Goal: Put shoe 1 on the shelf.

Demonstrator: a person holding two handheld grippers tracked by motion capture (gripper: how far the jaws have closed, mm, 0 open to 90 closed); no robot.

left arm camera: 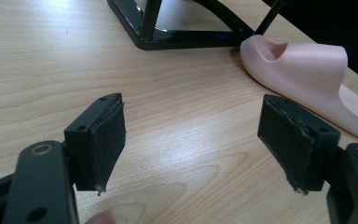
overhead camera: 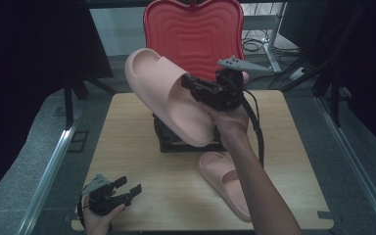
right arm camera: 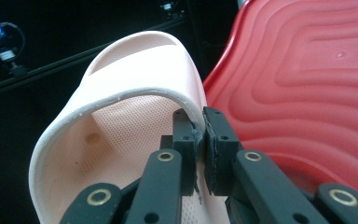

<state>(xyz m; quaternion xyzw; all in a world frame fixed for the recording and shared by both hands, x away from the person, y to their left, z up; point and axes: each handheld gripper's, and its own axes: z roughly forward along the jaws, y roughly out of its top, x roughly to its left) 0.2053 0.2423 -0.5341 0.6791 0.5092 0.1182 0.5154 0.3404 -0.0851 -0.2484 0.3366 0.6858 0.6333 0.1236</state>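
Fingers (right arm camera: 214,140) of the right gripper (overhead camera: 196,90) are pinched nearly together on the edge of the strap of a pink slipper (overhead camera: 169,98), holding it in the air above the black rack (overhead camera: 176,142) at the middle of the table (overhead camera: 127,147). Gripping the thin strap edge, I'd say, lets the slipper hang with its sole tilted, easy to steer toward the rack. Behind it stands a red chair (overhead camera: 196,29). The 2nd slipper (overhead camera: 225,188) lies flat on the table just in front of the rack, beside the person's right forearm. The left gripper (overhead camera: 125,188) rests low at the near left corner, its fingers (left arm camera: 98,140) wide apart with nothing between them, probably waiting clear of the lift.
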